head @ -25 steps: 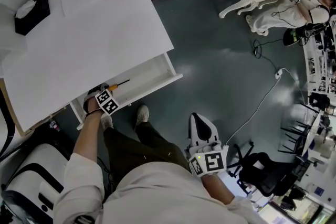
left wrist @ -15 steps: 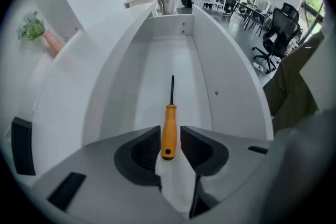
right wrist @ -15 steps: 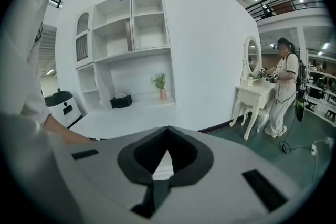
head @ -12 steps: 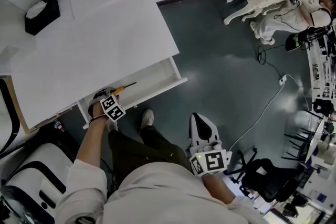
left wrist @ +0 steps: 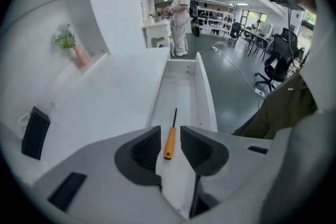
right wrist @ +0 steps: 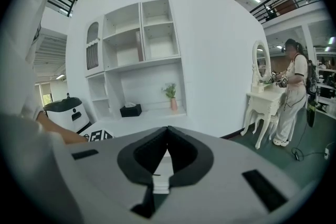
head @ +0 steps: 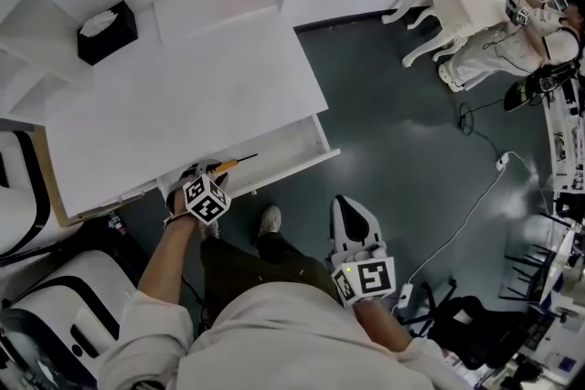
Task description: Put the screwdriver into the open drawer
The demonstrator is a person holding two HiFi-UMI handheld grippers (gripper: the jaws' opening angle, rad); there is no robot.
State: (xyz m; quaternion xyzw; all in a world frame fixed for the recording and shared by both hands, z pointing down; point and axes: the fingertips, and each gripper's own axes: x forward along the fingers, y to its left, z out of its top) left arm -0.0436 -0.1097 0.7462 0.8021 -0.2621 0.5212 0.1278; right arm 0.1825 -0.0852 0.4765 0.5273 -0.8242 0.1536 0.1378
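Between the spread jaws of our left gripper point(left wrist: 170, 134) the screwdriver point(left wrist: 168, 145) lies in the drawer point(left wrist: 181, 84), touching neither; head view hides that gap under the marker cube point(head: 207, 199). Our right gripper point(right wrist: 167, 131) is pressed closed, empty.

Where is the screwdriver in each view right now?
Head view: the screwdriver lies in the open drawer, left of centre.
Left gripper view: low centre, on the drawer floor between the parted jaw tips.
Right gripper view: not visible.
Shared landmark: the black tissue box on the desktop.
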